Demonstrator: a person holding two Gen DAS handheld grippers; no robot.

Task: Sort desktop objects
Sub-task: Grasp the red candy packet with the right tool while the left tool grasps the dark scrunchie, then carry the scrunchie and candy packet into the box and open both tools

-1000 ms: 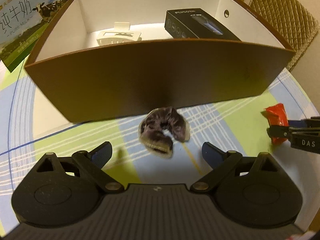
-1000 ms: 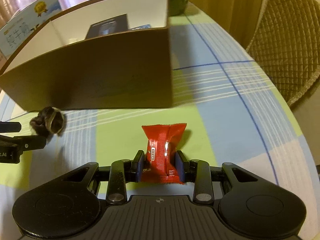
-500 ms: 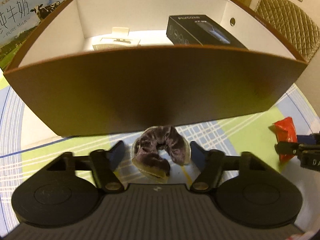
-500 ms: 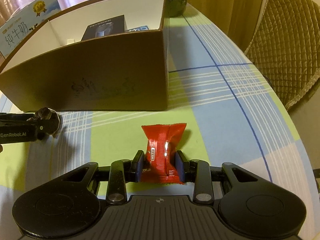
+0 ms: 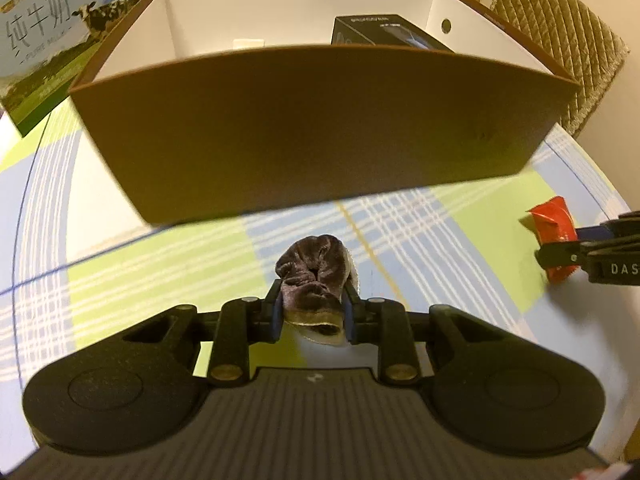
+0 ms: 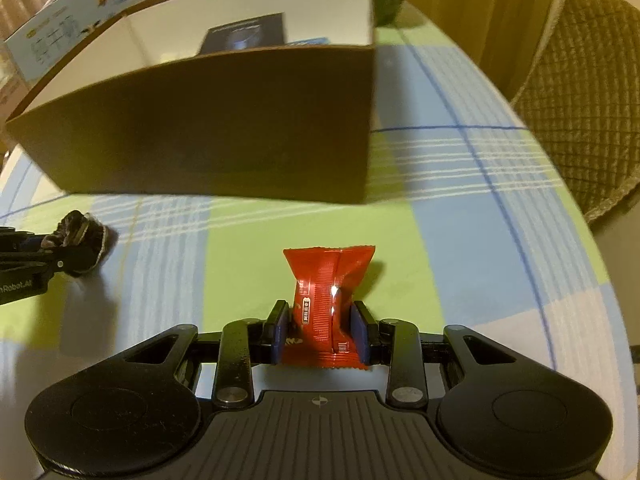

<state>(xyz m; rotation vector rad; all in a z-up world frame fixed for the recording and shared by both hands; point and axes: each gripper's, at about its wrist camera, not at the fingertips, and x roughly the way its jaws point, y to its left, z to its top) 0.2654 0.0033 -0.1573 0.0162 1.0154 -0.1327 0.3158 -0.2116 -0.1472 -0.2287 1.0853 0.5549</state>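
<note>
The left gripper [image 5: 312, 312] is clamped on a dark velvet scrunchie [image 5: 314, 270], and the right gripper [image 6: 320, 334] is pinched tight around a red snack packet [image 6: 328, 300]. Both items sit low over the checked tablecloth [image 6: 460, 248], just in front of the brown box's [image 5: 312, 132] near wall. The step in hand looks like pickup completed; next, each load needs lifting clear of that wall's rim and releasing inside, beside the black carton [image 5: 384, 32].

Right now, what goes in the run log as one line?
left gripper: shut on scrunchie | right gripper: shut on red packet | brown box: ahead, neither item inside yet
</note>
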